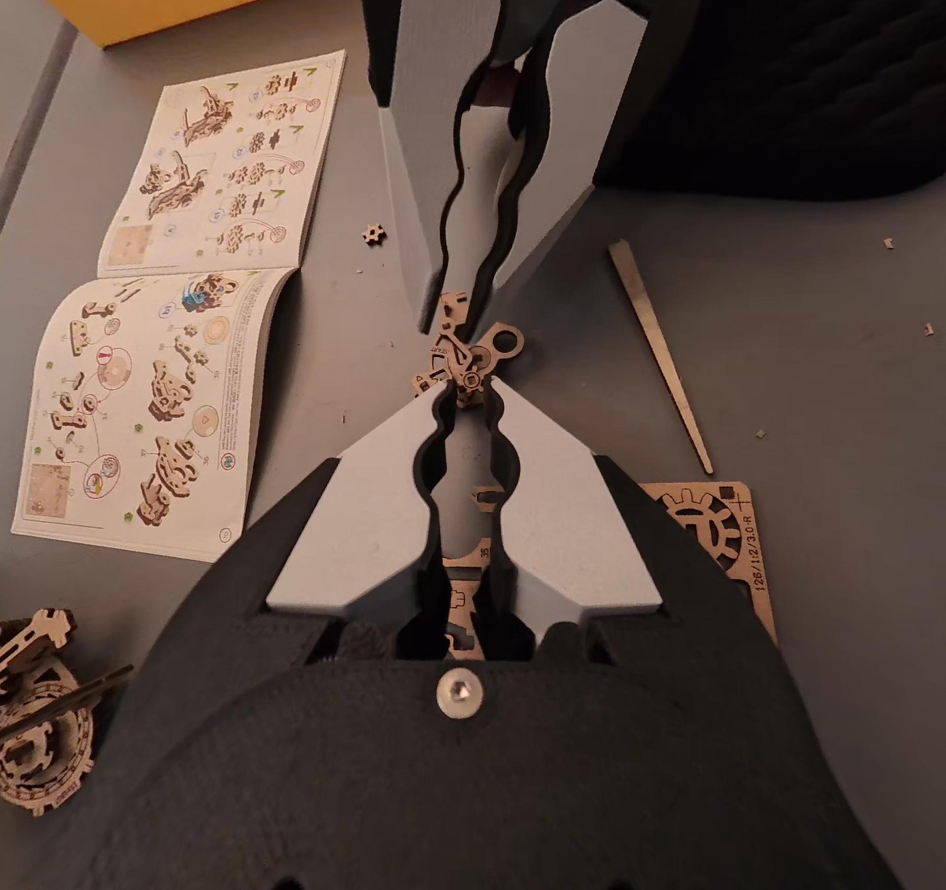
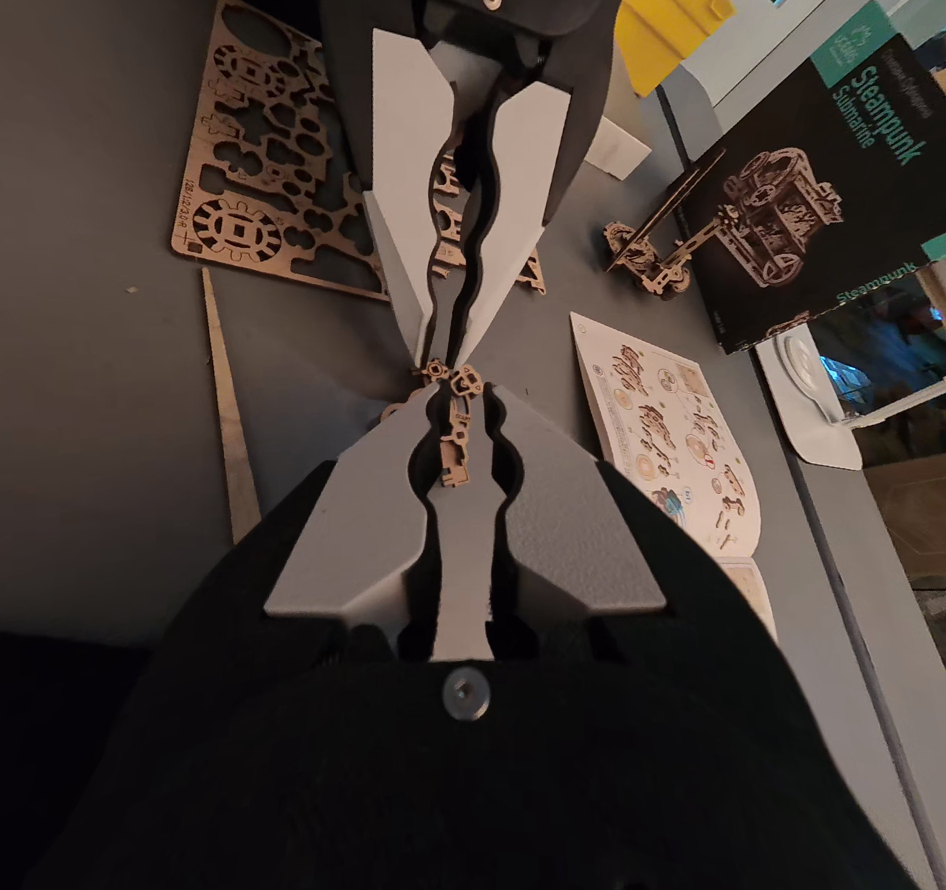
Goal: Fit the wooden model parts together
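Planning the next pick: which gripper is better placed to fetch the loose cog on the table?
Probably right: the right gripper is nearer the cog than the left gripper, but both are shut on the model, so it must let go.

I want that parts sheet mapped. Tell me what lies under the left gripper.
Under the left gripper lies the laser-cut wooden parts sheet; its gear-cutout corner and strips between the fingers show. The gripper body hides the rest.

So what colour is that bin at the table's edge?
Yellow bin, clearest in the right wrist view.
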`<state>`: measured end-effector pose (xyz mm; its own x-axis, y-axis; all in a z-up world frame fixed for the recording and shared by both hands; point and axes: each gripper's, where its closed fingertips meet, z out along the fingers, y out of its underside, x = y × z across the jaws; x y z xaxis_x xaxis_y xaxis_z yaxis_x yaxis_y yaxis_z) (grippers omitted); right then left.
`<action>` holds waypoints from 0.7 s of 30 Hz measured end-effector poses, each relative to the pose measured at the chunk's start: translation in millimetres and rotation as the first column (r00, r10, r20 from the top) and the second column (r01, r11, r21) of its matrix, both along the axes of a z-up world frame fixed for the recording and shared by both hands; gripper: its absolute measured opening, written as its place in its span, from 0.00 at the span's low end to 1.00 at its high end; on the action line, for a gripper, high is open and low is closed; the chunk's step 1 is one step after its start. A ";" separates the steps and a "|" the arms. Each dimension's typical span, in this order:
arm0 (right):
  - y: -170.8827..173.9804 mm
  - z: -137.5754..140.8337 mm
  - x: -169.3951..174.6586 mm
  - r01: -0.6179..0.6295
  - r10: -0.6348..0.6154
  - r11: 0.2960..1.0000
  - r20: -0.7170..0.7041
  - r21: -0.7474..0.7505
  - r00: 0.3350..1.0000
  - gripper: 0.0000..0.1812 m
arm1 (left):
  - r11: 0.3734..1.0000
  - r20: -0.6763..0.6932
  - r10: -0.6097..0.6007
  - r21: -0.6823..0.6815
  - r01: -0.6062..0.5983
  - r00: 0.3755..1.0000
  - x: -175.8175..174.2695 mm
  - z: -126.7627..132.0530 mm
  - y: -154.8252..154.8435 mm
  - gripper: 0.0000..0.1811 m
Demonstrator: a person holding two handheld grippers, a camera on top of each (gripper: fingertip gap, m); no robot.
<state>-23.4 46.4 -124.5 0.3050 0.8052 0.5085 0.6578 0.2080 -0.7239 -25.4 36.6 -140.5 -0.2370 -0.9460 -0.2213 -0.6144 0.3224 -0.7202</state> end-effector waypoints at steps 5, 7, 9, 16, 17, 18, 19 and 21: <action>-2.3 -5.6 -3.3 -0.015 0.015 1.000 0.018 -0.018 1.000 0.06 | 1.000 -0.001 0.012 -0.013 -0.012 1.000 -0.8 -0.3 2.7 0.05; -4.0 -7.2 -5.2 -0.026 0.026 1.000 0.027 -0.017 0.999 0.06 | 1.000 -0.001 0.016 -0.013 -0.016 1.000 -1.0 -0.7 3.8 0.05; -5.9 -8.2 -8.2 -0.040 0.040 0.999 0.027 -0.018 0.999 0.07 | 1.000 -0.002 0.020 -0.013 -0.020 1.000 -1.1 -0.8 4.5 0.05; -8.8 -17.3 -13.6 -0.066 0.067 0.997 0.058 -0.028 0.996 0.13 | 0.999 0.003 0.023 -0.028 -0.023 1.000 -0.2 -0.6 4.6 0.05; -8.9 -18.4 -13.6 -0.067 0.069 0.997 0.062 -0.028 0.996 0.13 | 0.999 0.005 0.024 -0.029 -0.024 1.000 -0.2 -0.4 4.9 0.05; -8.7 -18.3 -13.7 -0.067 0.069 0.997 0.060 -0.027 0.996 0.13 | 0.999 0.004 0.025 -0.031 -0.025 1.000 -0.2 -0.3 5.0 0.05; -8.7 -18.1 -13.6 -0.067 0.069 0.997 0.056 -0.031 0.996 0.13 | 0.999 0.005 0.026 -0.033 -0.026 1.000 -0.2 -0.3 5.2 0.05; -8.0 -17.9 -13.1 -0.065 0.067 0.997 0.052 -0.033 0.996 0.13 | 0.999 0.006 0.028 -0.038 -0.028 1.000 0.1 -0.3 5.4 0.05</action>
